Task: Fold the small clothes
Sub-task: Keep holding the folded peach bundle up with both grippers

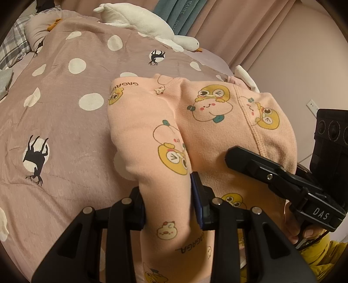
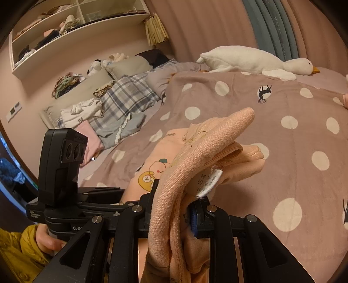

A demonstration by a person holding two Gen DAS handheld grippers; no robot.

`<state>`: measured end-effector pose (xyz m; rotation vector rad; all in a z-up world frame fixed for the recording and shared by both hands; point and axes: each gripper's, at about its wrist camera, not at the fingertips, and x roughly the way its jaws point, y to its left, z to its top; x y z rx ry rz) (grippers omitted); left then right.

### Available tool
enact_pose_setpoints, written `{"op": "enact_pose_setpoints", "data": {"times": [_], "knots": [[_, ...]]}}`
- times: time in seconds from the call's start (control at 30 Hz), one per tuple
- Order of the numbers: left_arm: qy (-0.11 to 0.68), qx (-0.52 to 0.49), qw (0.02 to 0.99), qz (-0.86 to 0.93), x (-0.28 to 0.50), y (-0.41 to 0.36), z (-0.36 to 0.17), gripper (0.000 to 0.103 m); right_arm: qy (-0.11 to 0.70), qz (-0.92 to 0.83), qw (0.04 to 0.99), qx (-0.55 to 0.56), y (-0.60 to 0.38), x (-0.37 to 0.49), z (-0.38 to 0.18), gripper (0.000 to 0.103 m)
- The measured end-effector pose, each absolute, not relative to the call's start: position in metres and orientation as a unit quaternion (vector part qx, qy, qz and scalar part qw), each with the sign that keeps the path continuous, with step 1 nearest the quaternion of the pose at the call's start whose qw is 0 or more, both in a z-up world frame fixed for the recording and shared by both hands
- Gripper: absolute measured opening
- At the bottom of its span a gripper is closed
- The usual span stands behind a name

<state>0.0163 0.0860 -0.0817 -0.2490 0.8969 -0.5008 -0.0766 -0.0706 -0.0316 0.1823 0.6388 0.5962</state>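
Note:
A small pink garment (image 1: 213, 122) printed with yellow cartoon ducks lies partly on the polka-dot bed cover (image 1: 65, 104). My left gripper (image 1: 167, 196) is shut on one folded edge of it, which rises between the jaws. My right gripper (image 2: 171, 209) is shut on another bunched edge of the same pink garment (image 2: 195, 156), with its white care label (image 2: 208, 182) showing and the cloth lifted above the bed. The right gripper's body also shows in the left wrist view (image 1: 282, 178), resting over the garment's right side.
A white plush goose (image 2: 256, 61) lies at the far edge of the bed. Pillows and a plaid blanket (image 2: 128, 95) with piled clothes sit at the head. A wall shelf (image 2: 65, 26) holds folded items. Curtains (image 1: 228, 19) hang behind the bed.

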Motion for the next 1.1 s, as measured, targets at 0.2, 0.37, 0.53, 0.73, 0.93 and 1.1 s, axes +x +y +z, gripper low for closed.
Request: {"op": "enact_pose_setpoints", "data": {"times": [0.2,0.37,0.53,0.73,0.93,1.1], "knots": [[0.431,-0.117,0.863,-0.235,0.024,0.086,-0.085,0.033,0.31,0.288,0.902,0.089,-0.069,-0.076,-0.032,0.025],[0.436,-0.117,0.862,-0.232,0.035,0.087,-0.089,0.033,0.313,0.288,0.901,0.09,-0.073,-0.072,-0.034,0.025],[0.44,-0.118,0.86,-0.23,0.048,0.09,-0.094,0.033,0.319,0.287,0.899,0.09,-0.071,-0.065,-0.038,0.025],[0.443,-0.117,0.86,-0.223,0.061,0.091,-0.099,0.033,0.322,0.287,0.897,0.092,-0.066,-0.052,-0.043,0.025],[0.443,-0.113,0.862,-0.218,0.075,0.092,-0.104,0.033,0.322,0.288,0.898,0.088,-0.066,-0.045,-0.045,0.025],[0.446,-0.108,0.862,-0.212,0.086,0.094,-0.109,0.033,0.326,0.288,0.896,0.086,-0.062,-0.033,-0.048,0.025]]}}
